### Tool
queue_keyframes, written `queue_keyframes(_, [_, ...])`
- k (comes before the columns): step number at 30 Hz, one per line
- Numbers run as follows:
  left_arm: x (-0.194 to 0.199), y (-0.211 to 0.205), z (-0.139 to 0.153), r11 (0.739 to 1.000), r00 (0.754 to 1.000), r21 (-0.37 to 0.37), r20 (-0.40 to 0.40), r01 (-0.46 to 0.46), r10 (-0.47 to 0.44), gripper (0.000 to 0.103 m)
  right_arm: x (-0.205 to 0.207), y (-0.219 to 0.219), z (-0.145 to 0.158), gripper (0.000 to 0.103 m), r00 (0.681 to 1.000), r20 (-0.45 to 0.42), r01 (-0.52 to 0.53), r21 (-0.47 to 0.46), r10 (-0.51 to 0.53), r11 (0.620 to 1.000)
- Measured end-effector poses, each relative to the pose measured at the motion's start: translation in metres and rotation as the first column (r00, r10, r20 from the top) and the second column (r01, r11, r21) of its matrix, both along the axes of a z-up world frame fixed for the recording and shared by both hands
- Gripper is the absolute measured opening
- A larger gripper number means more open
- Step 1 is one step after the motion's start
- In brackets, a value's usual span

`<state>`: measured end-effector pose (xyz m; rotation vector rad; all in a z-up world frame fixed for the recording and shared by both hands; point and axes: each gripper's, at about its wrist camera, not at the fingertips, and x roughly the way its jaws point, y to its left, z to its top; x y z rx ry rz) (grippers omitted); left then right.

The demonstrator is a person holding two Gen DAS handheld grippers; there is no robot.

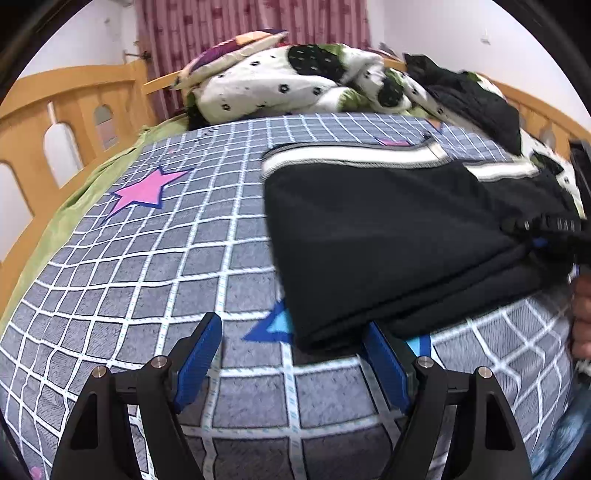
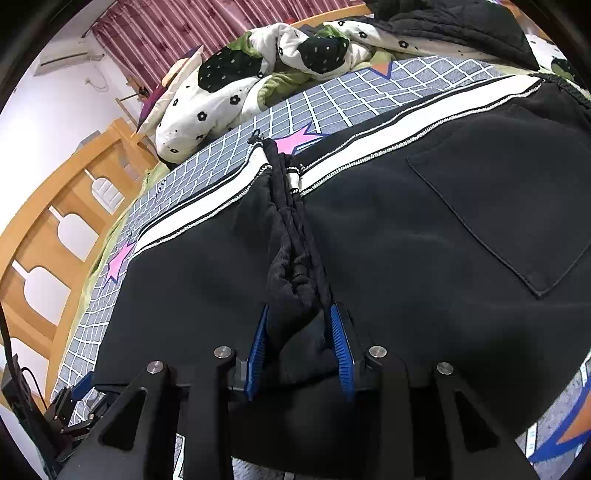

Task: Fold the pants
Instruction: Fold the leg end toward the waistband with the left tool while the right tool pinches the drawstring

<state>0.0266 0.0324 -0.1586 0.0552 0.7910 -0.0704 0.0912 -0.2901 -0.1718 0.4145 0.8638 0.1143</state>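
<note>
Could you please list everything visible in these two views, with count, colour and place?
pants: one, black with white side stripe, folded on the bed
bed cover: one, grey grid with stars, under the pants
quilt: one, white, black and green, bunched at the far end
dark garment: one, black, on the quilt
bed rail: one, orange wood, along the edge
curtain: one, red, behind
left claw: open, empty
right claw: pinching bunched pants fabric
</note>
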Motion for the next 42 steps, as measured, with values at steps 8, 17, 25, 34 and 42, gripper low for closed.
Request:
queue_keyframes(8, [0.003, 0.021, -0.003, 0.992, 0.997, -0.098, -0.046, -0.074, 0.070, 0.077, -0.005, -0.001, 0.006, 0.026, 0.999, 0.032, -0.007, 0.030, 0.006, 1.000])
queue_keyframes(17, [0.006, 0.020, -0.003, 0.992, 0.998, -0.120, -0.050, -0.047, 0.041, 0.077, -0.042, -0.019, 0.032, 0.017, 0.989, 0.150, -0.026, 0.110, 0.009, 0.994])
queue_keyframes(25, [0.020, 0.006, -0.006, 0.989, 0.996, -0.134, -0.062, -0.067, 0.059, 0.076, -0.042, -0.024, -0.007, 0.028, 0.998, 0.058, 0.003, 0.132, -0.010, 0.991])
queue_keyframes(34, [0.009, 0.009, 0.004, 0.985, 1.000, -0.171, -0.024, 0.002, -0.006, 0.010, -0.052, -0.029, 0.020, 0.019, 0.987, 0.159, -0.006, 0.157, -0.019, 0.988])
queue_keyframes(42, [-0.005, 0.027, -0.003, 0.988, 0.997, -0.148, -0.074, -0.049, 0.038, 0.056, -0.048, -0.008, 0.015, 0.031, 0.997, 0.074, -0.024, -0.123, 0.033, 0.992])
